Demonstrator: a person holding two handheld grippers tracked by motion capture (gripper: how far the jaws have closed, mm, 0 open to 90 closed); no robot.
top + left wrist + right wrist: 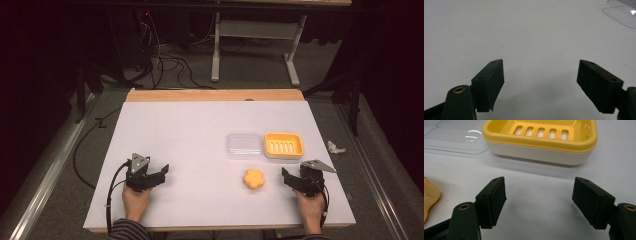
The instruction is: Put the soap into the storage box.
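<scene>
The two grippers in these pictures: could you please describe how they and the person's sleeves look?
Both the left gripper and right gripper are black, each topped by a grey three-cornered plate, with a black cable trailing back. Their fingers are blocky black pads beside brass-ringed holes. The left sleeve is striped.

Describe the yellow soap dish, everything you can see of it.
The soap dish is a rounded rectangle that looks like plastic: a yellow slotted tray with five openings sits inside a white base. It stands upright and empty on the white table, toward the right. A clear lid lies flat right beside it, possibly touching. The orange flower-shaped soap lies apart, nearer the person. Neither gripper touches the dish.
</scene>
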